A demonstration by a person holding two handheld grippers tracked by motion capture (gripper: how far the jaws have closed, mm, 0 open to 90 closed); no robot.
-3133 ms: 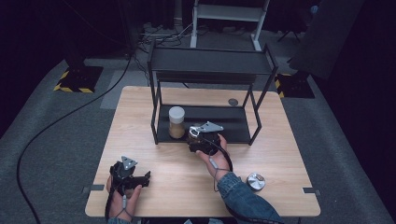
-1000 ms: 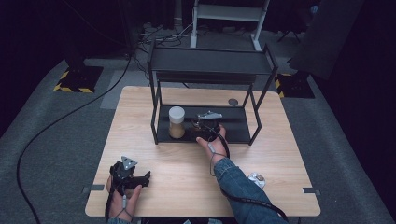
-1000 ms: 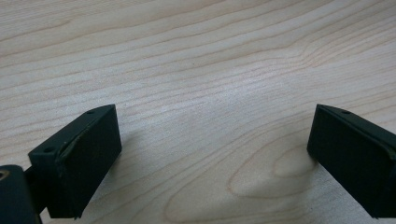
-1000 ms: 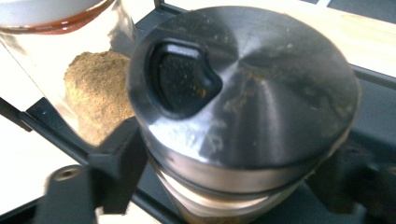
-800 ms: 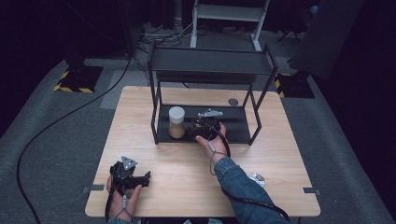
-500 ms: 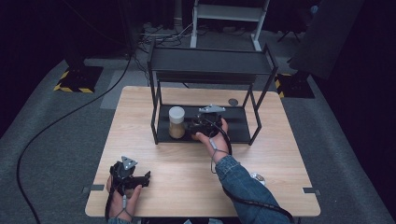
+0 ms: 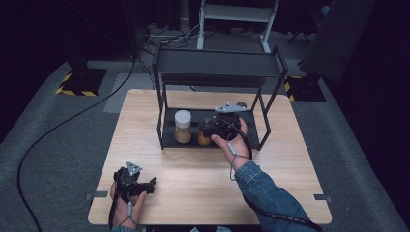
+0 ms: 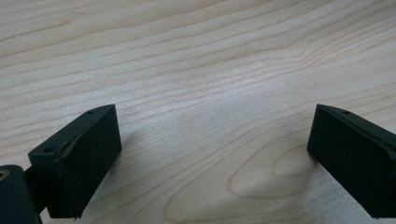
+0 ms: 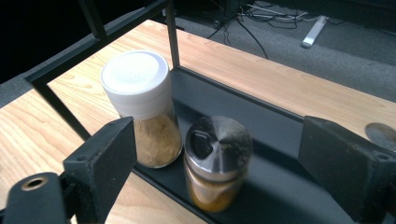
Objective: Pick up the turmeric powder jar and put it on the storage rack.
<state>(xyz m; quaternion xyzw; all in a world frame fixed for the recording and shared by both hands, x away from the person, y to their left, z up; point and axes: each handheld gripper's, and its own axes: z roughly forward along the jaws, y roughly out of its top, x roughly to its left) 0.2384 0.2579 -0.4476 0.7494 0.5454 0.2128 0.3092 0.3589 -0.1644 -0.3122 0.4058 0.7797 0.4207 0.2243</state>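
Right gripper (image 9: 217,154) jaws spread wide, just been opening; nothing pressed between them, pads clear of the steel-capped jar (image 9: 216,161), which stands below and between them on the lower shelf (image 9: 275,186) of the black rack (image 7: 220,63). That jar holds orange-brown powder and has a flip tab on its lid; it sits upright near the shelf's front edge, just beside the white-capped jar (image 9: 141,114), apparently touching or nearly so. White-capped jar is to the steel-capped jar's left, near the rack's front-left post. In the high view the right gripper (image 7: 221,126) hovers at the rack's front opening under the top shelf, hand covering most of the steel-capped jar (image 7: 203,140). Shelf to the right of the steel-capped jar is bare and open; rack posts and front rail bound it. Left gripper (image 8: 212,154) jaws released, wide apart, empty, low over bare table (image 8: 196,60), well apart from the rack at the near-left table corner (image 7: 130,181). Jar bottoms partly cut off by the jaws.
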